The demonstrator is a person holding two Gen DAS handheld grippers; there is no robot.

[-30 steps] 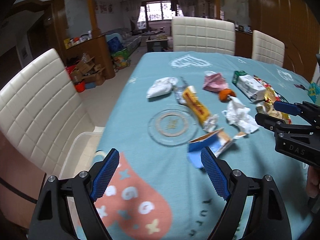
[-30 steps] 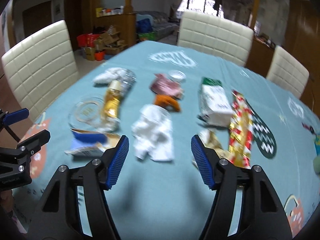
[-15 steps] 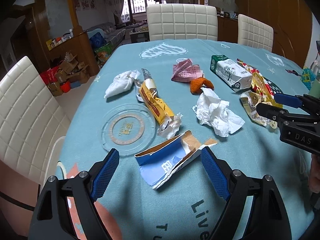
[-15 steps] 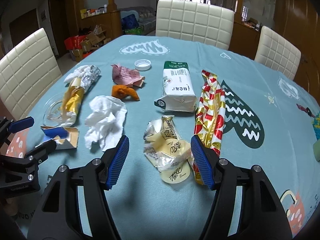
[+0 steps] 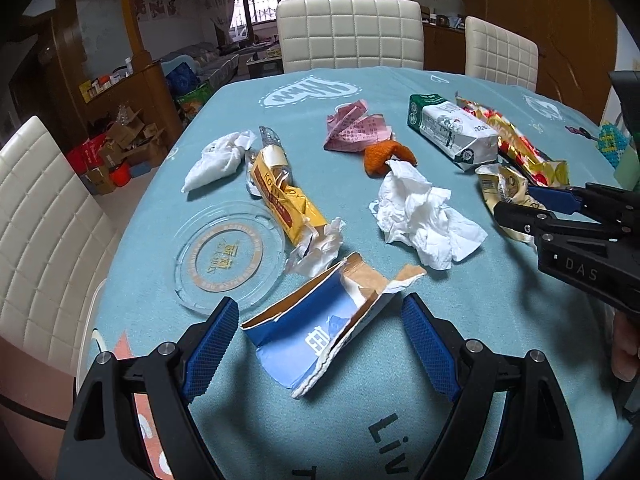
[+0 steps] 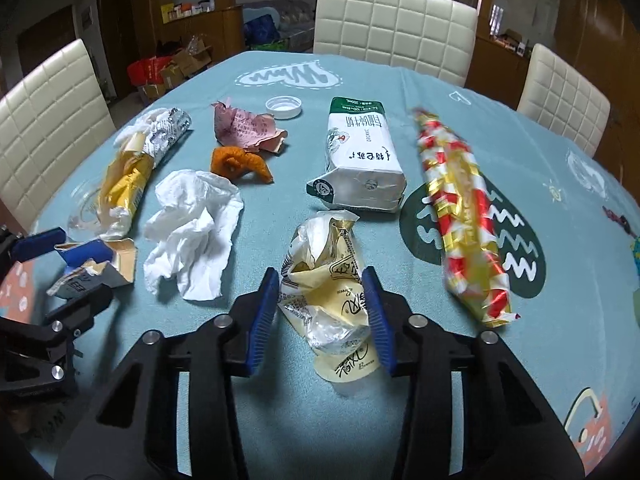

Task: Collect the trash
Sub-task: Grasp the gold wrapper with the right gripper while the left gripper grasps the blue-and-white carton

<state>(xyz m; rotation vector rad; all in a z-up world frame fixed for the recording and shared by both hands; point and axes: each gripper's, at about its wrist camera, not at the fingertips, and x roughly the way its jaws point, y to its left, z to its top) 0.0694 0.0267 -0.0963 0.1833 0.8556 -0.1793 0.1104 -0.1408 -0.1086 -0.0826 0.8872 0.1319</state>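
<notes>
Trash is strewn over a table with a teal cloth [image 6: 400, 92]. My right gripper [image 6: 320, 312] points down at a crumpled yellow wrapper [image 6: 320, 264]. Its jaws are closing, and both blue pads touch the wrapper's sides. In the left wrist view that gripper [image 5: 516, 202] reaches in from the right, over the same yellow wrapper [image 5: 504, 184]. My left gripper [image 5: 320, 344] stands wide open astride a torn blue carton [image 5: 304, 332], its pads clear of the carton on both sides. The carton [image 6: 92, 264] also shows in the right wrist view, at the left.
Between the grippers lies a crumpled white tissue [image 5: 424, 216]. Farther back are an orange scrap [image 5: 384, 156], pink paper [image 5: 356, 130], a green-and-white milk carton [image 6: 360, 160], a long red-and-gold wrapper [image 6: 460, 216], a yellow wrapper [image 5: 288, 204], a clear round lid [image 5: 224, 256] and a white cap [image 6: 284, 106]. Cream chairs [image 5: 348, 36] ring the table.
Both grippers came forward and down over the table. The right jaws narrowed onto the yellow wrapper. The left gripper now straddles the torn blue carton, still wide open.
</notes>
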